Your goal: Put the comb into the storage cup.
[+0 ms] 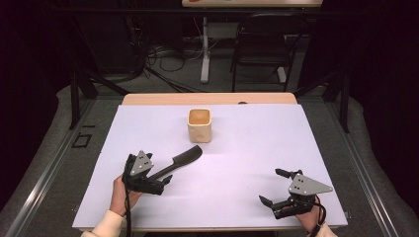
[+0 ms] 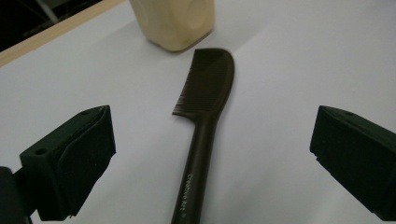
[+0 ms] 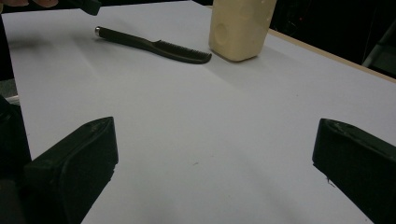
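text: small pale print on the handle of the black comb [image 2: 205,121]; looks like "Creative Art", too blurred to be sure | elsewhere: nothing legible

Left hand-held gripper [image 1: 165,174] sits low over the near-left part of the tabletop, jaws spread wide and pointing forward and a bit to the right, with the left hand [image 1: 120,192] wrapped round its back end and a cream sleeve [image 1: 106,225] coming in from the bottom edge. Right hand-held gripper [image 1: 272,186] is down at the near-right, jaws also wide apart with nothing between them, pointing left across the tabletop, and the right hand [image 1: 311,219] grips it from behind.
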`<state>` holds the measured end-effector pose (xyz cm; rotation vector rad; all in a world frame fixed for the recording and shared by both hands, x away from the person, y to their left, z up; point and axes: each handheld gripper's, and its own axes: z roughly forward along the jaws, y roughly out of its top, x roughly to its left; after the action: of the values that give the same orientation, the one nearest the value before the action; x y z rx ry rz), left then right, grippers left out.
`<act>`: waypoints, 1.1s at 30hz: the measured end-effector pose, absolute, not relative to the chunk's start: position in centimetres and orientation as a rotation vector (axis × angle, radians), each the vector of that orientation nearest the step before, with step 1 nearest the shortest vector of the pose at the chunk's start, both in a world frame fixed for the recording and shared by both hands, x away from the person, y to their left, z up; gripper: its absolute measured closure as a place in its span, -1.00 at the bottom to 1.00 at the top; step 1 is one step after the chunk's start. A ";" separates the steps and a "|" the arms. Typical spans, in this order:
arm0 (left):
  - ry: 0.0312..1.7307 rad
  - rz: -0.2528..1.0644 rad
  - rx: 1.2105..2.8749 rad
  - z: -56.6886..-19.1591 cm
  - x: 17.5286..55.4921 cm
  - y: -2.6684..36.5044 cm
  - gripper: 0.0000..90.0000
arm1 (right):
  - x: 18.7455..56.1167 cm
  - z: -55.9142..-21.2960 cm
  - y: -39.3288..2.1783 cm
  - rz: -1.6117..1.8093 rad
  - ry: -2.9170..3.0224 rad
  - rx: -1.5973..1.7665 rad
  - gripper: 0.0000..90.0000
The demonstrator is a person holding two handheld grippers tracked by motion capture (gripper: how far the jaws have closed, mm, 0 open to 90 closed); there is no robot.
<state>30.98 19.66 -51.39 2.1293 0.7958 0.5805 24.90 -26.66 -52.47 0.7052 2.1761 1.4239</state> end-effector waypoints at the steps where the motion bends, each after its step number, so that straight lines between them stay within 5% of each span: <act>1: 0.808 0.592 2.140 -51.4 31.0 19.5 -1.00 | 24.9 -52.5 -26.6 1.424 2.176 0.705 -1.00; 33: 0.883 0.530 2.345 -50.6 33.5 17.3 -1.00 | 25.0 -52.6 -26.3 1.420 2.190 0.698 -1.00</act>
<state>33.48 17.25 -50.59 2.3446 0.8827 0.5299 25.04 -26.34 -52.58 0.6983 2.1895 1.4200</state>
